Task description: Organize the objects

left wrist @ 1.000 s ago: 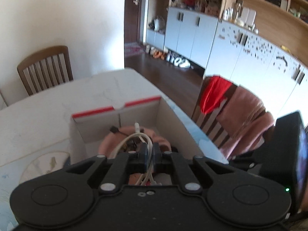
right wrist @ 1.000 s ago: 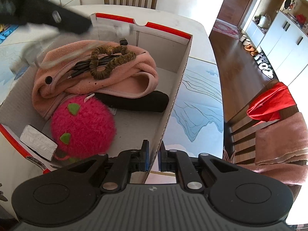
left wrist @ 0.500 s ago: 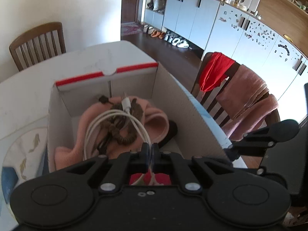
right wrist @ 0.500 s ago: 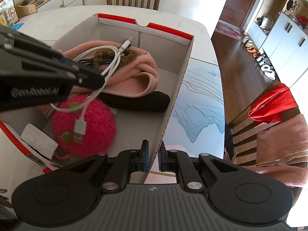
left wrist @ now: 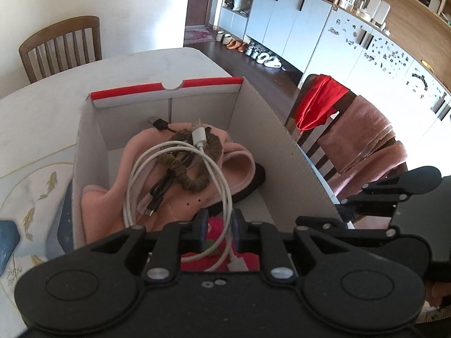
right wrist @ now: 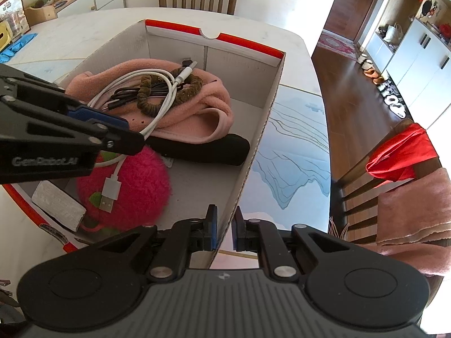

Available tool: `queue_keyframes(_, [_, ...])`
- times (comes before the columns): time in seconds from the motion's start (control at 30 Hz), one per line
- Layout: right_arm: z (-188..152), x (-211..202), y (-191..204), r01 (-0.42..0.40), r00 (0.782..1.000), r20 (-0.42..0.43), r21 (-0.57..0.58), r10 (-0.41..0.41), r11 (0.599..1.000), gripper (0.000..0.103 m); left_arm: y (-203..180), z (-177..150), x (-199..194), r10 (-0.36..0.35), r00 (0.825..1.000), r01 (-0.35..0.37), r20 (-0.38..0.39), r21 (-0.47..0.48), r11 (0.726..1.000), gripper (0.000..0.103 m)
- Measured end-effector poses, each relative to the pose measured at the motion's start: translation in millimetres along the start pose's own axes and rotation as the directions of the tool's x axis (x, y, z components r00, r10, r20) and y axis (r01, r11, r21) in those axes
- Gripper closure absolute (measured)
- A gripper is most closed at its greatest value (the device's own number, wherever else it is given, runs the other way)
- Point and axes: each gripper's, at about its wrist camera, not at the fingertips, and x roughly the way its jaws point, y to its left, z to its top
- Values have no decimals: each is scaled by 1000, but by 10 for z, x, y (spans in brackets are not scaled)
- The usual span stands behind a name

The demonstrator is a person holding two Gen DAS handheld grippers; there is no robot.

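A white cardboard box with a red rim stands on the table; it also shows in the right wrist view. Inside lie a pink fleece cloth, a brown scrunchie, a black cable, a black roll and a pink fuzzy strawberry toy. A coiled white USB cable rests on the cloth and toy. My left gripper is open over the box, the cable running loosely between its fingers. My right gripper is shut on the box's right wall.
A small grey block lies in the box's near corner. Wooden chairs stand at the table's far end and right side, the latter draped with red and pink cloths. The table carries a patterned mat.
My left gripper lowered the white cable onto the pink cloth in the box, then opened its jaws, leaving the cable lying there. My right gripper kept its hold on the box wall.
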Motion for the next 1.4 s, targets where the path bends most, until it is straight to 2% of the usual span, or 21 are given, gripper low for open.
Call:
queue_keyframes(0.1, [-4,-2,-14,-6,1000,0,2,6,1000,93,6,-19,-98,13,1000,-13,22,-10,1000,75])
queue_keyframes(0.27, [-7,-8,-31,-14,1000,-4,10,14,1000,93,27,-59,-276,46,997,-44,56,-40,998,68])
queue_keyframes(0.43, [-9,-21,-28,-14,1000,-12,7,15,1000,92,45,-89,-479,80,992,-73,99,-70,995,56])
queue_keyframes(0.57, [-8,-44,-10,-12,1000,-15,10,12,1000,93,64,-99,-655,104,984,-93,143,-78,993,39])
queue_keyframes(0.63, [-9,-59,-6,-10,1000,-14,17,10,1000,93,83,-103,-738,107,981,-96,160,-77,992,37])
queue_keyframes(0.8, [12,-154,-10,8,1000,13,42,-9,999,93,157,-132,-918,108,976,-97,191,-66,993,19])
queue_keyframes(0.9, [37,-237,-29,14,999,29,84,-16,996,93,211,-157,-993,105,976,-95,193,-57,994,13])
queue_keyframes(1.1, [10,-471,-20,52,995,73,143,-63,988,93,321,-233,-1104,104,974,-100,199,-31,994,3])
queue_keyframes(1.3, [-39,-780,-23,90,985,127,226,-121,970,93,415,-306,-1155,84,976,-84,202,-10,996,2])
queue_keyframes(1.4, [-65,-951,26,78,979,166,241,-120,967,91,436,-357,-1193,68,975,-70,212,3,998,1])
